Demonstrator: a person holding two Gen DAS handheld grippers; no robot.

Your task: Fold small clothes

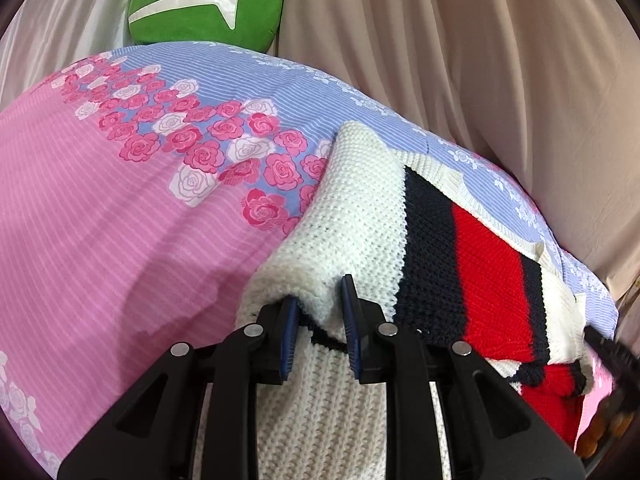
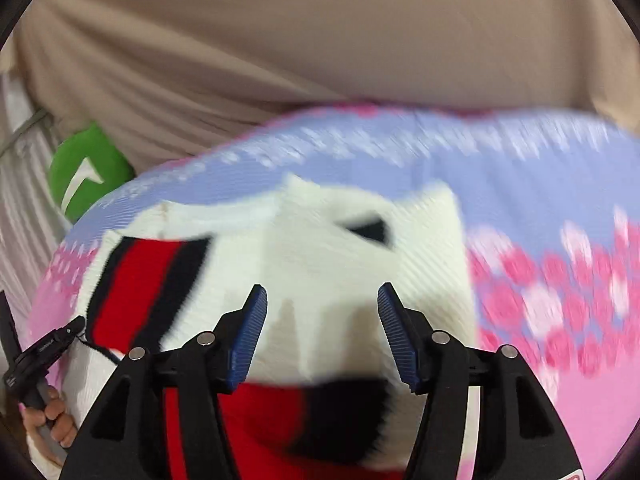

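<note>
A small white knit sweater (image 1: 360, 216) with navy and red stripes lies on the bed. My left gripper (image 1: 322, 316) is shut on a bunched fold of its white edge, the knit pinched between the blue pads. In the blurred right wrist view the sweater (image 2: 320, 256) lies partly folded, white on top and red and navy below. My right gripper (image 2: 322, 320) is open above it, with nothing between its fingers. The left gripper (image 2: 44, 352) and the hand holding it show at the lower left of that view.
The bed has a pink and blue rose-print sheet (image 1: 120, 208). A green cushion (image 1: 200, 4) sits at the head, against beige drapes (image 1: 460, 60). It also shows in the right wrist view (image 2: 86, 172).
</note>
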